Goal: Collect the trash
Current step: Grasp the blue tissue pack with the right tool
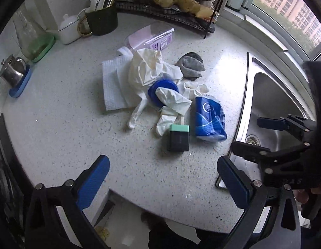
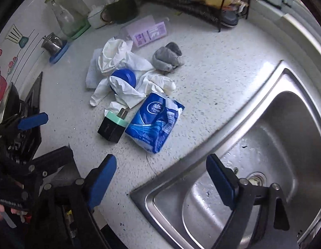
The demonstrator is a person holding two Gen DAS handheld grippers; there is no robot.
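A heap of litter lies mid-counter: crumpled white gloves (image 1: 148, 70) (image 2: 116, 56) over a blue lid (image 1: 160, 85) (image 2: 127, 75), a white paper towel (image 1: 112, 87), a balled grey cloth (image 1: 190, 66) (image 2: 167, 59), a blue tissue pack (image 1: 209, 118) (image 2: 154, 122) and a black charger with a mint top (image 1: 179, 139) (image 2: 111, 129). A clear purple-labelled package (image 1: 152, 37) (image 2: 149, 33) lies behind. My left gripper (image 1: 163, 182) (image 2: 44, 139) hovers open above the counter's near edge, short of the charger. My right gripper (image 2: 161, 181) (image 1: 257, 137) hangs open over the sink's rim, nothing between its fingers.
A steel sink (image 2: 264, 145) (image 1: 270, 95) fills the right side. At the back stand a black wire rack (image 1: 181, 14), a dark mug of utensils (image 1: 102, 20), a white lidded pot (image 1: 68, 29), a glass carafe on a green tray (image 1: 32, 39) and a metal jug (image 1: 13, 72). A stove edge (image 2: 34, 103) is at left.
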